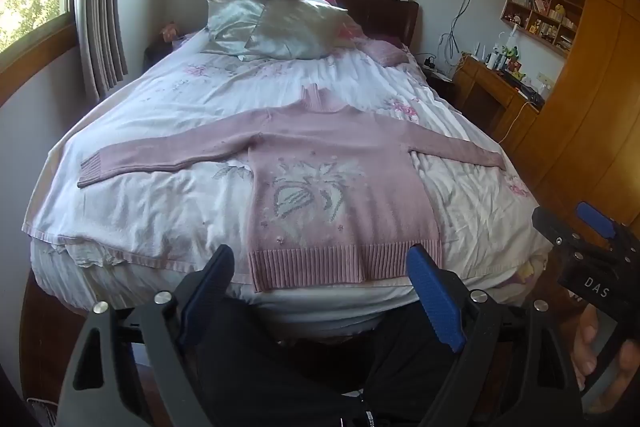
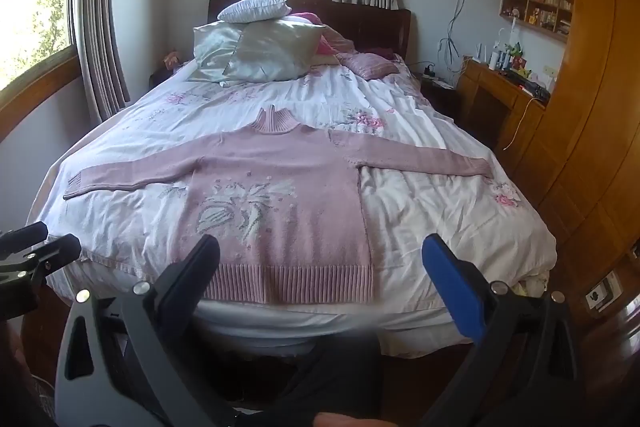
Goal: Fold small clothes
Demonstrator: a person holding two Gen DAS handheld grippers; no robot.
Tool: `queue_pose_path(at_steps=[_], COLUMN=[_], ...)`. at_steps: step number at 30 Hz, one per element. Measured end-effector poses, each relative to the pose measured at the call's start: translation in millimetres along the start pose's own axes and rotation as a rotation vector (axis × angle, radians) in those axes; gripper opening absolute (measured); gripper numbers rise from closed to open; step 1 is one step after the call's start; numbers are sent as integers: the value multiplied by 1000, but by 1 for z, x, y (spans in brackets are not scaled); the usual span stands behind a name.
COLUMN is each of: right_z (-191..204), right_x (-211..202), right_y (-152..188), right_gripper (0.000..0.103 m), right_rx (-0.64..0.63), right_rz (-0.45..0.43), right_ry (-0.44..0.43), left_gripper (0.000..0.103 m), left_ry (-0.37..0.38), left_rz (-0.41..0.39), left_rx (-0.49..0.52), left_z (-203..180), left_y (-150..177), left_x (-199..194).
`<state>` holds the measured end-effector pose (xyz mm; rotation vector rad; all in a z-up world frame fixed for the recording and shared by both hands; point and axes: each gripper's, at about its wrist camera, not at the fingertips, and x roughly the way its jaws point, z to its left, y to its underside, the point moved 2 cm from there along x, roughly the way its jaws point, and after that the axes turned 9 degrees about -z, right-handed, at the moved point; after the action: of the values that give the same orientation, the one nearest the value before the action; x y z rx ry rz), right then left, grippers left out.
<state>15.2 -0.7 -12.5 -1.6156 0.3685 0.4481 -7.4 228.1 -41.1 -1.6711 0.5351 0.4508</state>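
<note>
Pink knit turtleneck sweater (image 1: 340,183) lies flat, sleeves spread, on the bed (image 1: 160,211); left gripper (image 1: 320,279) and right gripper (image 2: 324,267) hover wide open, empty, near hem; best pinch sleeve cuffs first, fold inward.

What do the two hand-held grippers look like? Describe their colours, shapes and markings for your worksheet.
The left hand-held gripper has a black angular frame with triangular cut-outs, silver round bolts, and two long fingers lined with ridged blue pads. The right hand-held gripper is built the same; seen in the left wrist view, its black body carries white letters "DAS".
</note>
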Motion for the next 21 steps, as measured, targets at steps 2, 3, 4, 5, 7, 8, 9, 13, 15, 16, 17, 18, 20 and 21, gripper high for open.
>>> queue_pose_path(at_steps=[2,3,4,5,7,8,9,13,15,16,17,18,20,21], right_z=[0,0,0,-1,-1,-1,0,-1,-2,-1,0,-1,0,-1], right_x=[-1,-1,-2,-2,0,-1,-1,-1,-2,-2,4,6,6,7], right_y=[0,1,1,2,-2,-2,-2,-3,-3,-3,-1,-1,0,1], right_gripper=[100,100,100,100,100,100,100,100,100,100,100,100,100,100], right_rx=[-5,-2,-2,-2,-7,-6,-7,-6,-4,-6,-6,-5,-6,-5], right_rz=[-7,-5,-4,-2,-2,-1,-3,3,6,2,8,10,11,10], right_ry=[3,2,2,1,5,6,7,4,0,0,-1,-1,-4,-4], left_gripper=[88,88,88,88,88,88,88,88,88,88,88,88,88,88], left_ry=[-2,-1,-1,-1,-1,-1,-7,-11,-16,-18,-19,-22,-26,-28], left_rz=[2,3,3,4,5,5,4,4,5,5,4,3,1,2], left_rx=[2,2,2,2,1,0,6,6,6,7,7,8,8,8], left_z=[0,0,0,1,2,3,0,-1,0,0,0,5,3,3], left_y=[0,0,0,0,0,0,0,-1,-1,-2,-2,0,1,0], left_x=[0,0,0,0,0,-1,0,-2,-3,-4,-5,1,1,1])
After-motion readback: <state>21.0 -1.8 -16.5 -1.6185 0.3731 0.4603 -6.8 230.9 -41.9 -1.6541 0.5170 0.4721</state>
